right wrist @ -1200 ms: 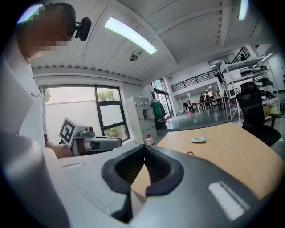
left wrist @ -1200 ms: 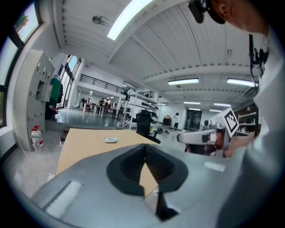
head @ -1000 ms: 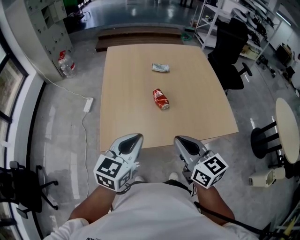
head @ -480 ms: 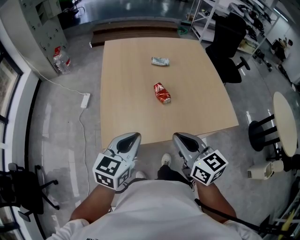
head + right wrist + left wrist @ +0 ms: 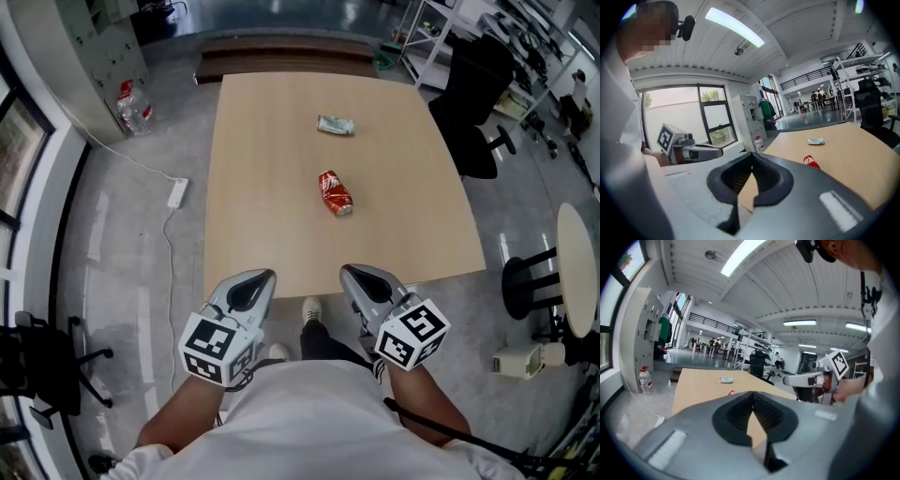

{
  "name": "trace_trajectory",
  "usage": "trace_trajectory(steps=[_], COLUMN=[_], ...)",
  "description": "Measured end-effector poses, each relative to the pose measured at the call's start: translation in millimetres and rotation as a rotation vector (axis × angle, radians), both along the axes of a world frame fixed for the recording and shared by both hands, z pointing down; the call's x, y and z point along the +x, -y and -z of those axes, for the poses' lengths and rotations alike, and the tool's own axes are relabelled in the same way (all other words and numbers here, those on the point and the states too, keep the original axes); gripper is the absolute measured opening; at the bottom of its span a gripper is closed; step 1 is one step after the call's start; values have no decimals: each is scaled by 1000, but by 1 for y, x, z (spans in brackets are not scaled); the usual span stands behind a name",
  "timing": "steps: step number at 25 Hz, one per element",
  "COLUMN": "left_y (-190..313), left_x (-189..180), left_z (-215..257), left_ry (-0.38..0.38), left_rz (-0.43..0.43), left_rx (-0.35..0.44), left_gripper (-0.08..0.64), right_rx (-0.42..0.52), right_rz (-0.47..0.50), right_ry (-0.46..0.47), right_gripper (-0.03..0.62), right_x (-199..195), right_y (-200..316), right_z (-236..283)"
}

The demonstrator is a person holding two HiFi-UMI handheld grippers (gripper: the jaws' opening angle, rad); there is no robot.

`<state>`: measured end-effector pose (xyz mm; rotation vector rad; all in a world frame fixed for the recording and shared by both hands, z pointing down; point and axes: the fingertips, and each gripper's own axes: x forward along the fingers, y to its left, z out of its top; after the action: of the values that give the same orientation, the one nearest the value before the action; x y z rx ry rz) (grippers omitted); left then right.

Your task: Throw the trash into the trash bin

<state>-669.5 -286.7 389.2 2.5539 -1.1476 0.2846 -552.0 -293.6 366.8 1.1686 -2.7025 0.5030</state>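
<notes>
A crushed red can (image 5: 335,193) lies on its side near the middle of the light wooden table (image 5: 272,187); it also shows in the right gripper view (image 5: 811,162) and as a small red spot in the left gripper view (image 5: 731,392). A crumpled silver wrapper (image 5: 336,126) (image 5: 816,140) (image 5: 726,379) lies farther back on the table. My left gripper (image 5: 255,278) and right gripper (image 5: 353,276) hover side by side just short of the table's near edge, both shut and holding nothing. No trash bin is in view.
Black office chairs (image 5: 473,112) stand to the table's right, and a round white table (image 5: 578,264) at far right. A water bottle (image 5: 131,108) sits by a grey cabinet at left. A power strip and white cable (image 5: 177,192) lie on the floor left of the table.
Both grippers stay side by side at the table's near edge, their jaws unchanged. The table, can and wrapper sit slightly lower and further right in the head view, and a foot has come into sight below.
</notes>
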Motion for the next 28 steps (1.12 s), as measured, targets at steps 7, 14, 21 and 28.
trace_trajectory(steps=[7, 14, 21, 28], left_y=[37, 77, 119, 144], left_x=[2, 26, 46, 70], left_z=[-7, -19, -32, -54], left_ry=[25, 68, 106, 152], left_rz=[37, 16, 25, 22], left_rx=[-10, -29, -62, -117], left_gripper=[8, 8, 8, 8], right_rx=[-36, -76, -130, -185], right_rz=[22, 9, -5, 26], right_ry=[1, -14, -5, -104], right_gripper=[5, 3, 5, 35], right_x=[6, 36, 59, 74], right_y=[42, 91, 137, 168], right_z=[-14, -33, -57, -105])
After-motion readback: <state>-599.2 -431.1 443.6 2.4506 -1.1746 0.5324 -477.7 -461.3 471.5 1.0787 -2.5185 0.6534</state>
